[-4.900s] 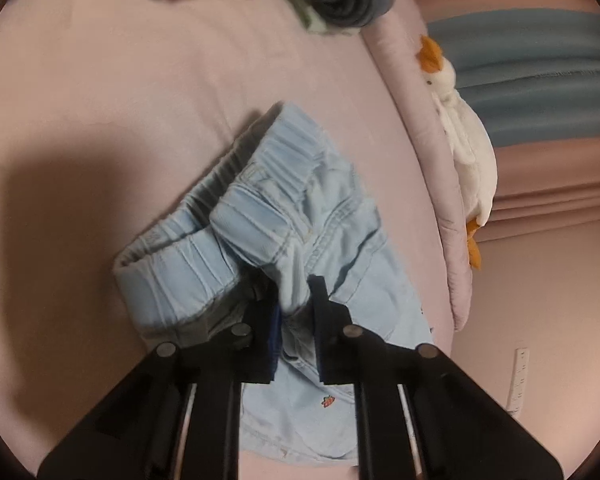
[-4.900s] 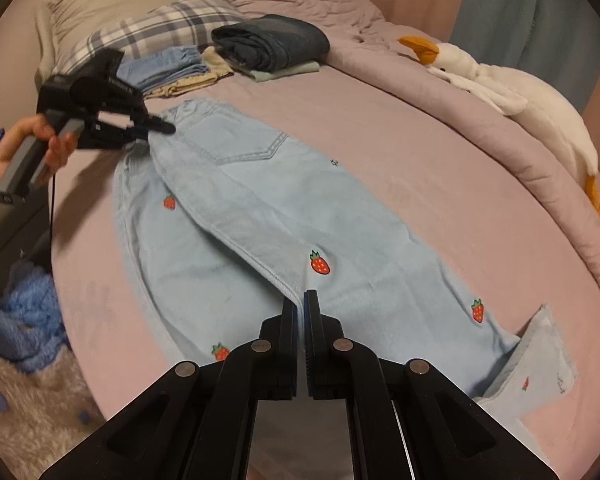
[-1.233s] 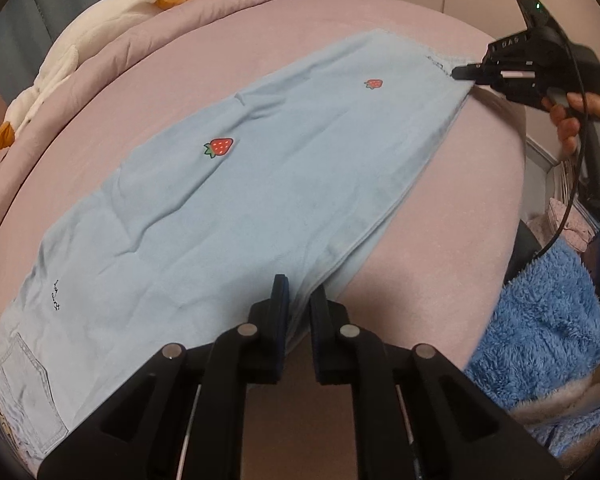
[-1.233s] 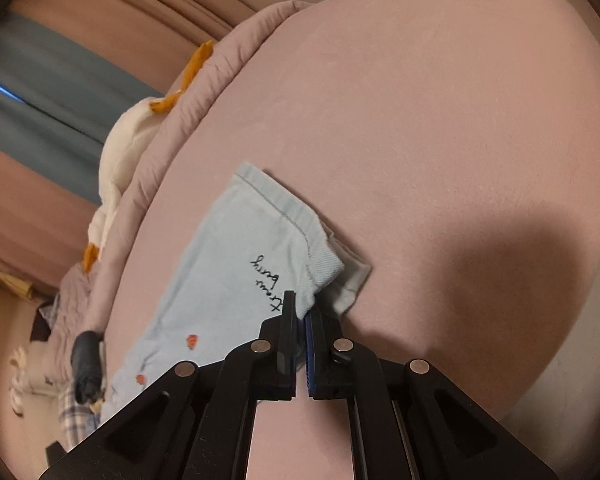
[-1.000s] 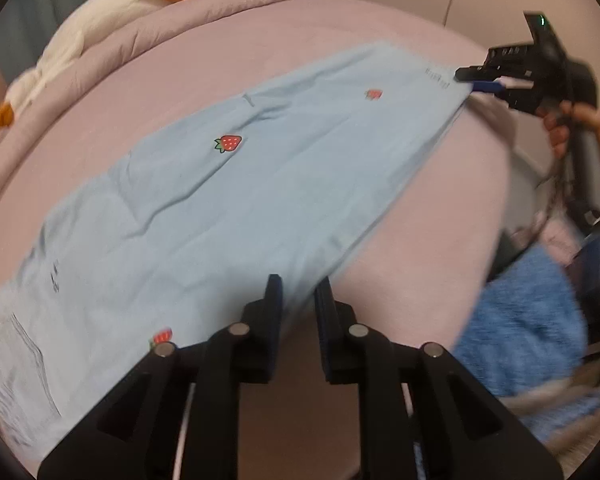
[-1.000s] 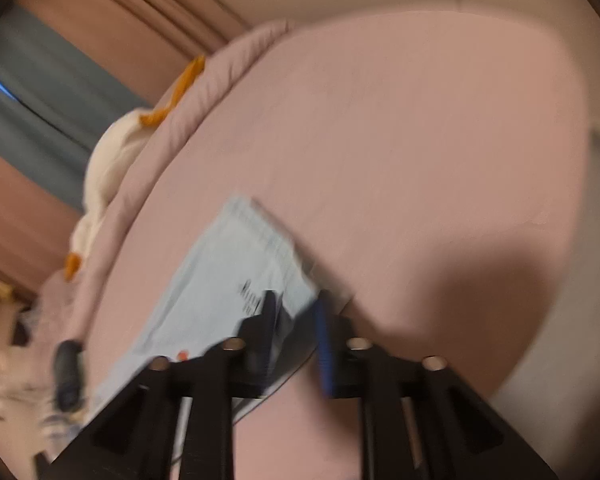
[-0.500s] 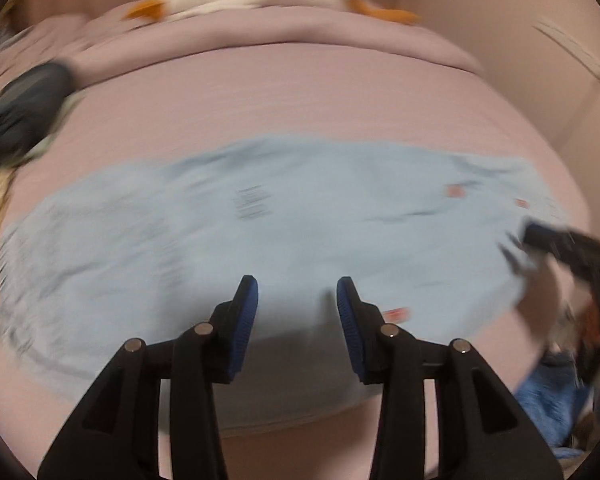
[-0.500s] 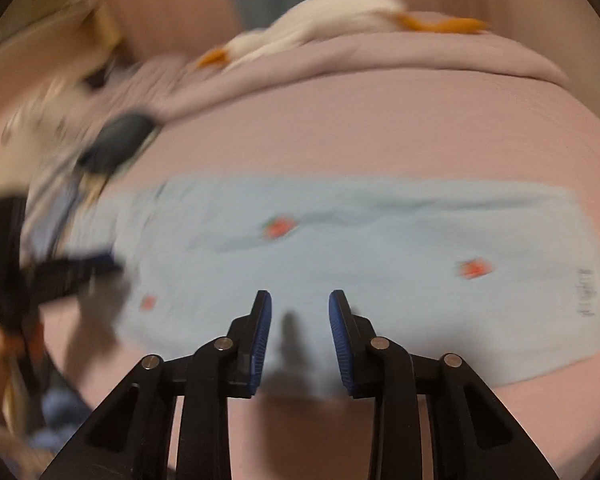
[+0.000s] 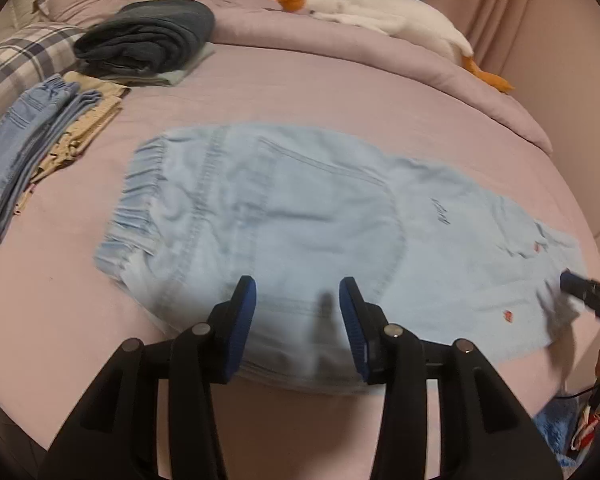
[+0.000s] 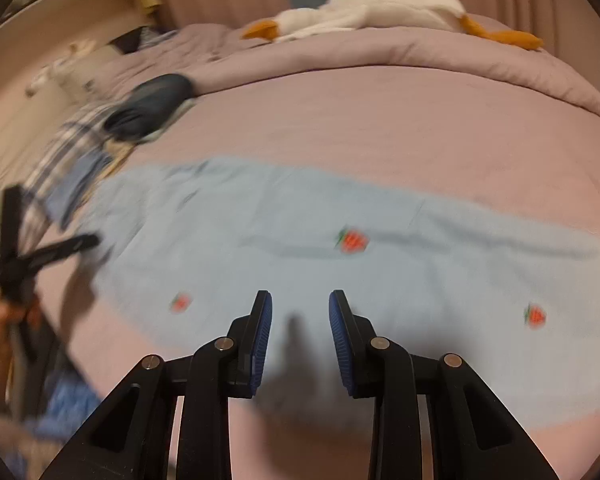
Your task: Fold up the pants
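Observation:
Light blue pants [image 9: 300,216] with small strawberry prints lie flat and lengthwise on the pink bed, folded leg on leg, elastic waistband at the left in the left wrist view. My left gripper [image 9: 296,304] is open just above the near edge by the seat, holding nothing. In the right wrist view the same pants [image 10: 340,256] stretch across the bed. My right gripper [image 10: 300,320] is open over the legs' near edge, empty. The right gripper [image 9: 580,284] also shows at the hem end in the left wrist view.
Folded clothes sit at the far left: a dark rolled pair [image 9: 148,40], a blue denim stack [image 9: 28,136] on beige garments. A plush goose [image 9: 380,8] lies on the rolled quilt at the back. The bed edge [image 9: 300,420] is near; blue fluffy fabric [image 9: 556,432] lies below it.
Both grippers have let go of the pants and opened. They pulled back and turned to face the laid-out pants from the near side of the bed.

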{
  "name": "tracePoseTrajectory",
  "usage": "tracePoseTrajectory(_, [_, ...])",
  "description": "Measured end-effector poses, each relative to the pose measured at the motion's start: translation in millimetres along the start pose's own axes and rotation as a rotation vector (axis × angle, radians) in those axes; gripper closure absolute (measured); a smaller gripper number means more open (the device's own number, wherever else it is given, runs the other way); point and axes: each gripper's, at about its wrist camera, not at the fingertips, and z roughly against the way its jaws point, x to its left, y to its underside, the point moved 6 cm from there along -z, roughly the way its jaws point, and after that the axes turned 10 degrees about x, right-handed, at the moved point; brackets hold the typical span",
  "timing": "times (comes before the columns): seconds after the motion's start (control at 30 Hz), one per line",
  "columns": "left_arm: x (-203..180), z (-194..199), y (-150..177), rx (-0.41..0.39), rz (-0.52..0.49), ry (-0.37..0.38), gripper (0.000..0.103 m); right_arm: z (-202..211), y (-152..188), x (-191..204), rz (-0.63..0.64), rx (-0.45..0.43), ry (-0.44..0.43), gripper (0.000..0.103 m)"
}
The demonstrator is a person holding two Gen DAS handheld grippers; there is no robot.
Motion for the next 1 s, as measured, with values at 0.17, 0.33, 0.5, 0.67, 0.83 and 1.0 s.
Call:
tracePoseTrajectory(0.17, [18,-12,8,0.022,0.014,-0.067,0.060,-44,-24,-23,-0.086,0.090,0.118,0.070])
tracePoseTrajectory(0.33, [19,-10,10,0.018,0.015,-0.055,0.060,-55,-48,-36,-0.125,0.061,0.181,0.073])
tracePoseTrajectory(0.5, [17,-10,11,0.026,0.011,-0.058,0.060,-40,-62,-42,-0.199,0.001,0.151,0.073])
tracePoseTrajectory(0.67, [19,-11,10,0.034,0.025,-0.048,0.060,-7,-27,-15,-0.082,-0.019,0.093,0.073])
tracePoseTrajectory(0.83, [18,-11,9,0.038,0.030,-0.049,0.058,-11,10,-22,-0.047,0.075,0.109,0.073])
tracePoseTrajectory(1.0, [18,-12,9,0.042,0.032,-0.052,0.058,-7,30,-57,-0.108,0.079,0.144,0.073])
